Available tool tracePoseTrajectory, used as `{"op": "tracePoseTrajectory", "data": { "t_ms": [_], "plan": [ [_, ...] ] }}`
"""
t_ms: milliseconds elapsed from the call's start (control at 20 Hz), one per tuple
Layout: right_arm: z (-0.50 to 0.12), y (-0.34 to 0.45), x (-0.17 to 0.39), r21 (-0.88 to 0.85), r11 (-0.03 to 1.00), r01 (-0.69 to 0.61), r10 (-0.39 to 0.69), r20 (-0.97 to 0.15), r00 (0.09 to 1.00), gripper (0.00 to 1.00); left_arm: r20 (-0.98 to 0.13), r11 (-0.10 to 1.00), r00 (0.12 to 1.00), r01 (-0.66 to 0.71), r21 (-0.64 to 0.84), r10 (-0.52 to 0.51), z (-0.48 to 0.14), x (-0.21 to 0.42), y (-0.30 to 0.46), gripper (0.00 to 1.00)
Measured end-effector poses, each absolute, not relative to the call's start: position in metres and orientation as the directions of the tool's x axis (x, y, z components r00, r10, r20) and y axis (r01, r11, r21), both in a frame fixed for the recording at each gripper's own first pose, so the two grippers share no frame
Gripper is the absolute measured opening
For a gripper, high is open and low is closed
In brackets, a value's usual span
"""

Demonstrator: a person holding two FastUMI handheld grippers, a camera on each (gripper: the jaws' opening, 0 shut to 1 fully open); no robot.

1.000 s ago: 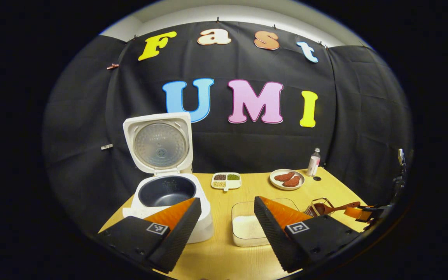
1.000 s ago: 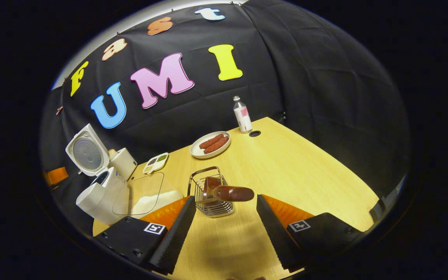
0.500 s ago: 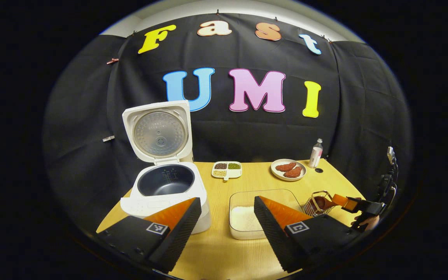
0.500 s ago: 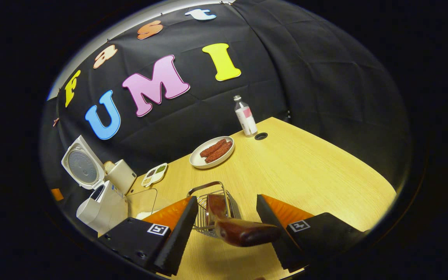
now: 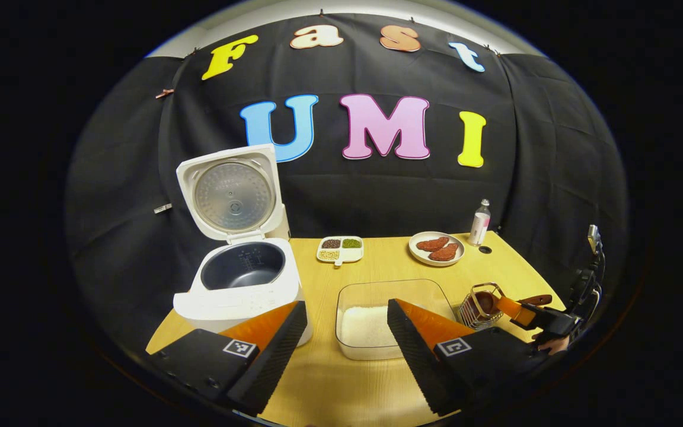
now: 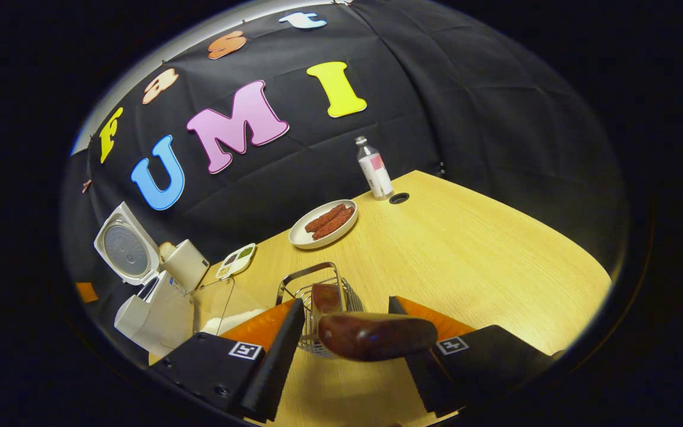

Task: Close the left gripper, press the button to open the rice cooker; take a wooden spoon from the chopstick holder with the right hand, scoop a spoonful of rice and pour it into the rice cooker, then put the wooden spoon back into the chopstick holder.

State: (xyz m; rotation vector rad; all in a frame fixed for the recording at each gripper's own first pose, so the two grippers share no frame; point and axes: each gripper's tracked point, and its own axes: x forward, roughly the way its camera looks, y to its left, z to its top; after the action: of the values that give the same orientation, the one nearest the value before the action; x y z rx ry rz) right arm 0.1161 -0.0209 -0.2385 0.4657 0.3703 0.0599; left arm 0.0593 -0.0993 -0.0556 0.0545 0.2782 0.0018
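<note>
- Right gripper (image 6: pixel 347 350): jaws spread, with the glossy dark-brown wooden spoon handle (image 6: pixel 371 335) lying crosswise between them; whether either finger touches it I cannot tell.
- The spoon's bowl end sits inside the small wire chopstick holder (image 6: pixel 318 296), handle leaning out toward the gripper.
- Handling, as a judgement: the spoon looks light and stiff, its polished surface likely slippery; grip squarely on the thick handle end, clear of the holder's rim.
- The holder looks light and may tip if the spoon drags.
- Left gripper (image 5: pixel 347 350): jaws spread, empty, well left of the holder.
- Left of the holder: clear glass dish of white rice (image 5: pixel 371 326), then the white rice cooker (image 5: pixel 241 284), lid up.
</note>
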Motion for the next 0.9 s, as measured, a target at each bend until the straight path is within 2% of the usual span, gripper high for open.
{"op": "tracePoseTrajectory", "data": {
  "t_ms": [50, 150, 200, 250, 300, 400, 450, 500, 650, 900],
  "plan": [
    [-0.234, -0.02, 0.119, 0.446, 0.895, 0.018, 0.138, -0.313, 0.94, 0.9, -0.279, 0.998, 0.96, 0.019, 0.059, -0.002, -0.056, 0.061, -0.104, 0.95],
    [-0.236, -0.023, 0.125, 0.445, 0.895, 0.03, 0.116, -0.297, 0.948, 0.71, -0.294, 0.997, 0.956, 0.042, 0.067, -0.021, -0.06, 0.065, -0.111, 0.95],
    [-0.232, -0.021, 0.13, 0.453, 0.891, 0.028, 0.114, -0.283, 0.952, 0.58, -0.304, 0.996, 0.952, 0.048, 0.069, -0.025, -0.064, 0.066, -0.114, 0.95],
    [-0.23, -0.021, 0.133, 0.459, 0.888, 0.034, 0.105, -0.275, 0.956, 0.52, -0.313, 0.996, 0.949, 0.054, 0.068, -0.03, -0.066, 0.068, -0.117, 0.95],
    [-0.227, -0.02, 0.138, 0.466, 0.884, 0.037, 0.099, -0.263, 0.96, 0.41, -0.316, 0.996, 0.948, 0.061, 0.069, -0.036, -0.066, 0.069, -0.12, 0.95],
    [-0.216, -0.02, 0.146, 0.472, 0.881, 0.032, 0.099, -0.25, 0.963, 0.28, -0.312, 0.994, 0.949, 0.075, 0.081, -0.046, -0.063, 0.071, -0.126, 0.95],
    [-0.21, -0.019, 0.15, 0.471, 0.882, 0.015, 0.112, -0.241, 0.964, 0.24, -0.308, 0.993, 0.95, 0.081, 0.086, -0.05, -0.061, 0.071, -0.128, 0.95],
    [-0.203, -0.018, 0.156, 0.469, 0.883, -0.001, 0.122, -0.228, 0.966, 0.3, -0.302, 0.993, 0.952, 0.083, 0.088, -0.052, -0.061, 0.072, -0.13, 0.95],
    [-0.201, -0.014, 0.171, 0.477, 0.878, -0.038, 0.175, -0.245, 0.953, 0.27, -0.3, 0.996, 0.953, 0.061, 0.063, -0.04, -0.061, 0.071, -0.13, 0.95],
    [-0.186, -0.005, 0.185, 0.453, 0.886, -0.098, 0.244, -0.275, 0.93, 0.17, -0.251, 1.0, 0.968, -0.002, -0.006, 0.001, -0.053, 0.062, -0.121, 0.95]
  ]
}}
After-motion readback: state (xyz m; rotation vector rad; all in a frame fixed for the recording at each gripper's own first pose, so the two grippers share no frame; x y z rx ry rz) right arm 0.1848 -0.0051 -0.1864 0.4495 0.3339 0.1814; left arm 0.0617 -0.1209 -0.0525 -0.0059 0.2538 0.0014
